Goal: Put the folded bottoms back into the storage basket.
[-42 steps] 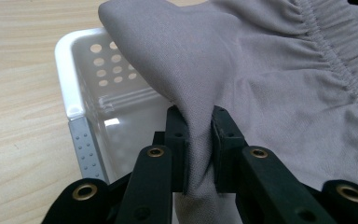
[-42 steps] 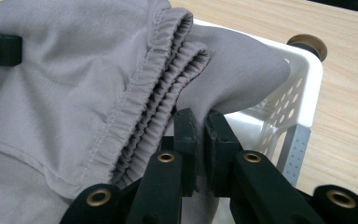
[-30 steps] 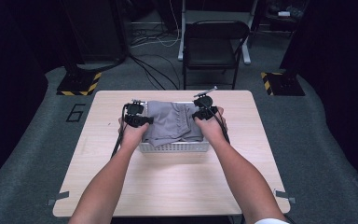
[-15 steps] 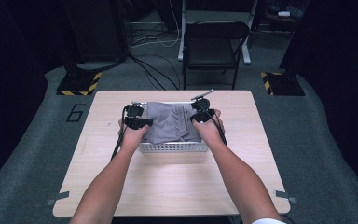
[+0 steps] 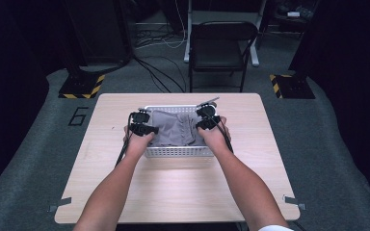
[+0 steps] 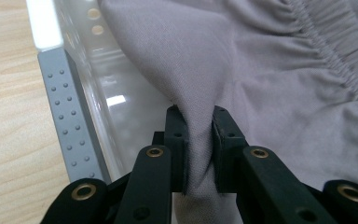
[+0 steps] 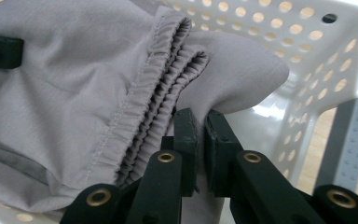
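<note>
The left gripper (image 5: 143, 129) is pinching a fold of the grey cloth (image 5: 173, 127) between its two black jaws, right beside the left wall of the white basket (image 5: 178, 152). The cloth is lying inside the basket, which is sitting in the middle of the wooden table (image 5: 173, 192). The right gripper (image 5: 207, 122) is pinching the cloth too, near its stretchy band (image 7: 144, 93), close to the basket's right wall.
</note>
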Motion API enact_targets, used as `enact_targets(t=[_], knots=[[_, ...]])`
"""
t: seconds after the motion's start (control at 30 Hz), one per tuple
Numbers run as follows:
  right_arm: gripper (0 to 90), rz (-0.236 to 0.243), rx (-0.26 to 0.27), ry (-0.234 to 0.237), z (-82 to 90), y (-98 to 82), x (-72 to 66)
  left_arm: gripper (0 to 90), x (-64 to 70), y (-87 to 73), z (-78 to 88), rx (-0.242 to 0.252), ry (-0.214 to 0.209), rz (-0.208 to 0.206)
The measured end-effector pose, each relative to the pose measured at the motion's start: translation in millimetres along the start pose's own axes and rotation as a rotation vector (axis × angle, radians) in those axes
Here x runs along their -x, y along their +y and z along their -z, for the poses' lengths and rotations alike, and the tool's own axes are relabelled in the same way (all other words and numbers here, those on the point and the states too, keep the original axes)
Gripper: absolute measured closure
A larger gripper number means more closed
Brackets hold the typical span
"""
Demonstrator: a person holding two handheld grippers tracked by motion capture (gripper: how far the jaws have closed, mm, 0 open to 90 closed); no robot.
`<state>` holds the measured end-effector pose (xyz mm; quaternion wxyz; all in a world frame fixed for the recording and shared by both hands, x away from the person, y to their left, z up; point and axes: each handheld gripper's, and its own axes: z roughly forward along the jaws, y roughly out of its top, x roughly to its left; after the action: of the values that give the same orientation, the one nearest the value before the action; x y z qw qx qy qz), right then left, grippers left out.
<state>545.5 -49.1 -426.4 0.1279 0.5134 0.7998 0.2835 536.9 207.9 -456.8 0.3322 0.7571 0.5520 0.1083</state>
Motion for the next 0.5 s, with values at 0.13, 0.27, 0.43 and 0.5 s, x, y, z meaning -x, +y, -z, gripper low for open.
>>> enact_targets(t=[0.13,0.27,0.43,0.5], knots=[[84.6,0.002,-0.012,0.008,-2.4,-1.2,-4.3,79.0,0.2,0.5,-1.2,0.001,0.002,-0.009],[84.5,0.019,-0.009,0.007,-3.9,-1.2,-10.7,77.5,0.5,1.0,-1.1,0.005,0.013,-0.012],[82.1,0.015,-0.007,0.002,-4.0,-2.3,-9.8,63.5,-0.6,1.1,2.2,0.028,0.016,0.0],[78.6,0.001,-0.004,0.0,-3.9,-2.8,-8.6,58.6,-1.5,2.1,5.0,0.041,0.006,0.007]])
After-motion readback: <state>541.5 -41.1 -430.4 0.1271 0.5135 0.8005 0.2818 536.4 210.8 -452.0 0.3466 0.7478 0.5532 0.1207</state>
